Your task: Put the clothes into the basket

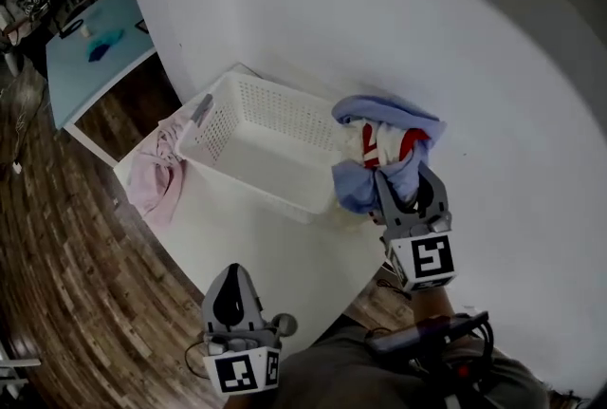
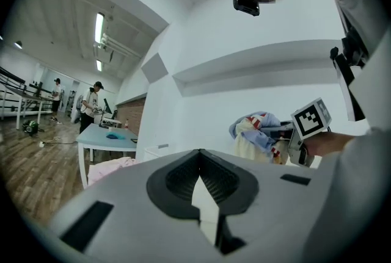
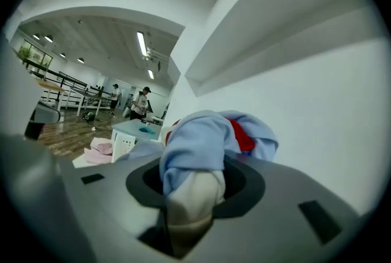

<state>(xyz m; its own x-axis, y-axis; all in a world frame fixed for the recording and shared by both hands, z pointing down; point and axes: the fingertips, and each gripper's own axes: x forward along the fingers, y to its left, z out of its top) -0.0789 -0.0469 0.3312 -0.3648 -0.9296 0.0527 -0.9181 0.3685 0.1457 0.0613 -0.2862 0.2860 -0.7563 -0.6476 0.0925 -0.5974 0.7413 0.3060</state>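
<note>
Clothes (image 1: 381, 113) hang clamped in right claw (image 1: 403, 176), basket (image 1: 270, 106) just left of it and below; left claw (image 1: 232, 278), shut and empty, sits farther off.

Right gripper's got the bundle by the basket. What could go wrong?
The bundle in the right gripper hangs over the rim of the basket: released here, it may drape outside. Only a fold looks pinched; loose pieces may drop. The pink garment at the table edge may slide off.
</note>
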